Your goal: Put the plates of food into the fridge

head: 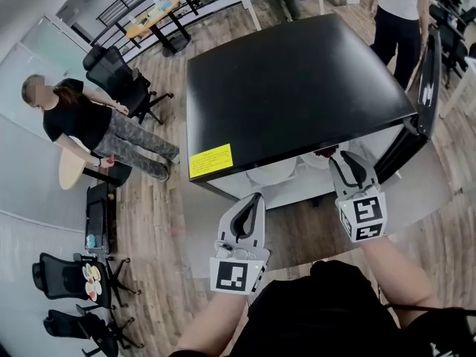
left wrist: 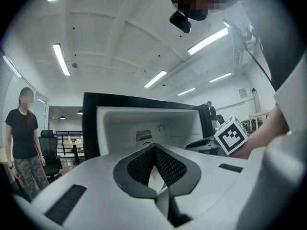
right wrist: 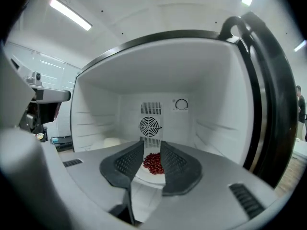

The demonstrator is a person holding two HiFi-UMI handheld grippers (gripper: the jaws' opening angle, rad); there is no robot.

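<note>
Plate w/ red food (right wrist: 149, 178): lies flat inside fridge (head: 297, 88), on its white floor, twd the right side; red heap mid-plate.
2nd plate (head: 271, 172): also in fridge, left of the first, apart from it.
Fridge door (head: 425, 88): swung open at right.
Right tool (right wrist: 152, 147): at fridge mouth, jaws apart, nothing pinched; plate shows thru the gap.
Left tool (left wrist: 154, 146): tips together, empty, outside in front of fridge.
Bystander (head: 74, 117): dark top, well left, on wood floor (head: 171, 222).
</note>
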